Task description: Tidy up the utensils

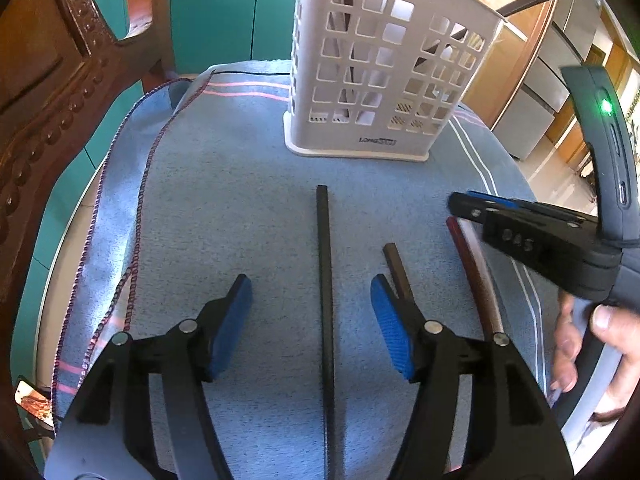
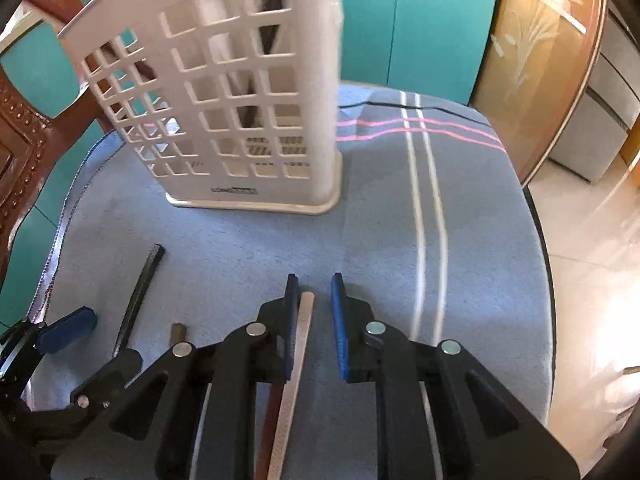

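A white lattice utensil holder stands upright at the back of the cloth, with dark utensils inside. My left gripper is open, and a long black stick lies on the cloth between its blue pads, untouched. To the right lie a short brown stick and a red-brown stick. My right gripper hovers low with its jaws narrowly apart. A cream stick lies under them beside the left pad, not clamped.
A blue cloth with pink and white stripes covers a round table. A carved wooden chair stands at the left, with teal cabinets behind. A person's hand holds the right gripper. The table edge drops to tiled floor on the right.
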